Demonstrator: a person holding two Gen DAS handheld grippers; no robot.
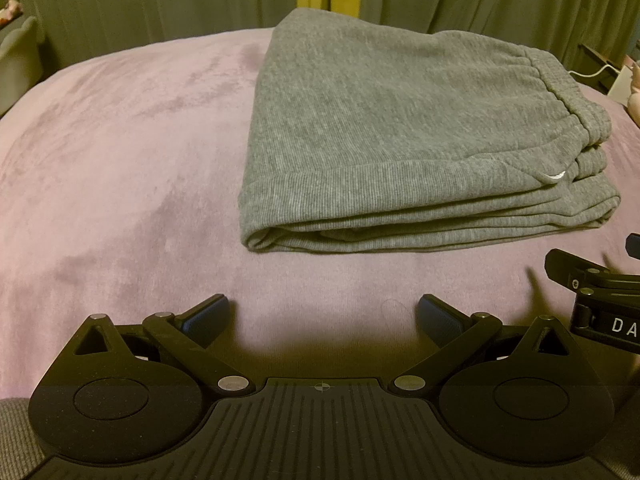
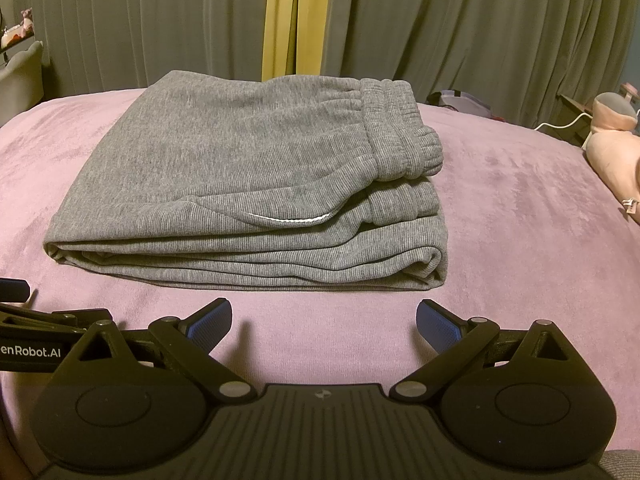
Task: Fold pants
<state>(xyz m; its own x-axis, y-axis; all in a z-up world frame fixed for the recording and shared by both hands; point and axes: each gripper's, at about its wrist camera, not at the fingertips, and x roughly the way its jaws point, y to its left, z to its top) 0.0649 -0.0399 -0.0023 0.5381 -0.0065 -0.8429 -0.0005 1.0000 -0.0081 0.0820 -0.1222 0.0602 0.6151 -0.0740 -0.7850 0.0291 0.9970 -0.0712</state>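
Both grippers level, low over pink bedcover (image 2: 520, 216): left gripper (image 1: 323, 312) and right gripper (image 2: 323, 316) spread wide, empty. Grey pants (image 2: 248, 184) folded, just beyond.

Bed (image 2: 520, 208) covered in a mauve plush blanket, nap brushed unevenly in patches. Grey pants (image 2: 248, 184) lie directly on it, folded into a flat stack of several layers, elastic waistband on top toward the right, fold edges facing the cameras. Pink soft toy (image 2: 616, 148) rests on the bed at far right, well apart from the pants.
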